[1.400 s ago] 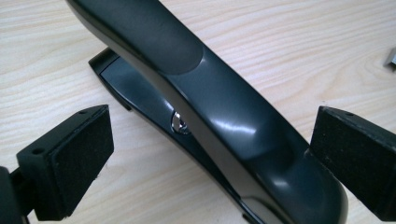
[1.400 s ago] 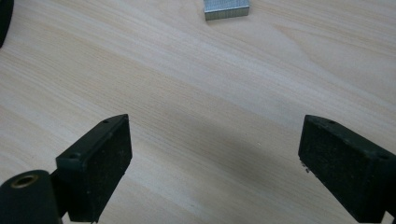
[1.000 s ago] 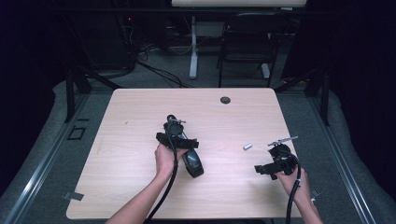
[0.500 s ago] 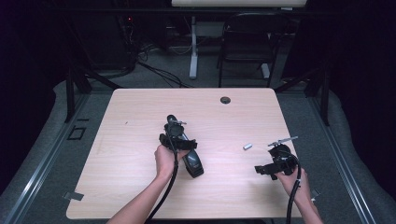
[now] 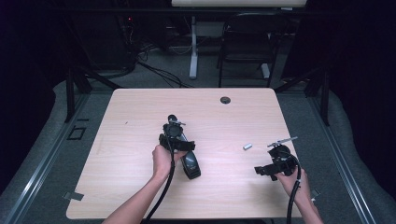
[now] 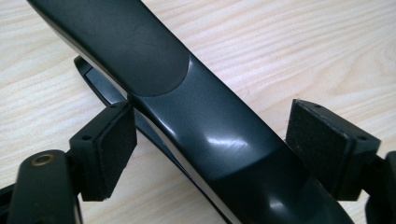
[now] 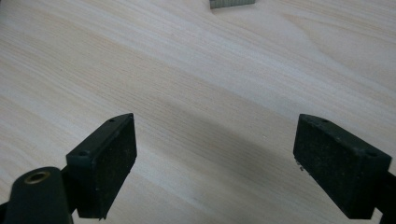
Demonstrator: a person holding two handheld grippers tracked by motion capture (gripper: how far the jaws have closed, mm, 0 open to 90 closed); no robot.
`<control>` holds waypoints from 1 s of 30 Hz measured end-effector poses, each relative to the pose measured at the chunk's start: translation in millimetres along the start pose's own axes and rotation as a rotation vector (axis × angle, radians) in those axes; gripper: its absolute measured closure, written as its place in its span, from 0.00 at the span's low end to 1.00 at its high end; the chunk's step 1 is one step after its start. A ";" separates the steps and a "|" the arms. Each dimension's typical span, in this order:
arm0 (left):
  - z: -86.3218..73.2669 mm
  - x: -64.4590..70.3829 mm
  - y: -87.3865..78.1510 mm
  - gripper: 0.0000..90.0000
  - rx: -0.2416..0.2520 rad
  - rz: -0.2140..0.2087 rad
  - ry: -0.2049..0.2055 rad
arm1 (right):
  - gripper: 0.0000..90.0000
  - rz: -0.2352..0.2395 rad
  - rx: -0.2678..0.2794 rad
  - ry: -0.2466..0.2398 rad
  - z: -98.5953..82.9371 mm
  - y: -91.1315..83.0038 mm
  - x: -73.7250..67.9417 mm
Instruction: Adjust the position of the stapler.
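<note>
A black glossy stapler [image 5: 191, 165] lies on the wooden table [image 5: 140, 116] near its middle. In the left gripper view the stapler [image 6: 187, 93] runs diagonally between the jaws. My left gripper [image 6: 215, 149] is open around it, with the left pad [image 6: 105, 149] close against its side and the right pad [image 6: 327, 144] a little apart. From above, the left gripper [image 5: 183, 148] sits over the stapler's far end. My right gripper [image 5: 258, 169] stands open near the table's right front, with bare wood between its pads [image 7: 215, 163]. A small silver block [image 5: 247, 146] lies just ahead of it [image 7: 232, 3].
A round cable hole [image 5: 225, 100] sits near the table's far edge. Cables trail from both grippers toward the front edge. Beyond the table are a chair [image 5: 243, 51], a desk leg and floor cables.
</note>
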State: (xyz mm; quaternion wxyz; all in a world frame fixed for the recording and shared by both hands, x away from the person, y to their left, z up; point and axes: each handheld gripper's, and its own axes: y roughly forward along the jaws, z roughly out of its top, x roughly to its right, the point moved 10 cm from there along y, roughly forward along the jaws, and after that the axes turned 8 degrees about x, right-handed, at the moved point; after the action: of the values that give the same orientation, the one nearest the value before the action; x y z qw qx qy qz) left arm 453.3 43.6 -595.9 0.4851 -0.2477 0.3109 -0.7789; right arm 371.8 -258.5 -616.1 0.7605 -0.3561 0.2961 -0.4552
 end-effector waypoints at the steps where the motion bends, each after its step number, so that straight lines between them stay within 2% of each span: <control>1: -1.8 -0.6 -1.6 0.22 -0.003 -0.003 0.006 | 0.14 -0.004 0.003 0.008 0.2 0.4 -0.8; 9: -6.9 -3.2 -7.2 0.28 -0.004 -0.039 0.003 | 0.14 -0.001 0.001 0.006 -0.1 1.1 -1.2; 20: -13.4 -10.5 -14.8 0.36 -0.029 -0.077 0.034 | 0.14 0.003 -0.011 0.007 -2.0 1.2 -1.2; 30: -21.5 -11.8 -22.5 0.42 -0.052 -0.120 0.050 | 0.15 0.005 -0.018 0.004 -2.9 0.6 -0.4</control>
State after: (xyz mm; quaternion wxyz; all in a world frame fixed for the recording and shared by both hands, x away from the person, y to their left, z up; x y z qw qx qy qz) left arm 429.8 67.1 -595.3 0.4231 -0.2590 0.3276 -0.8041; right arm 369.7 -258.8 -618.1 0.7579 -0.3611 0.3027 -0.4512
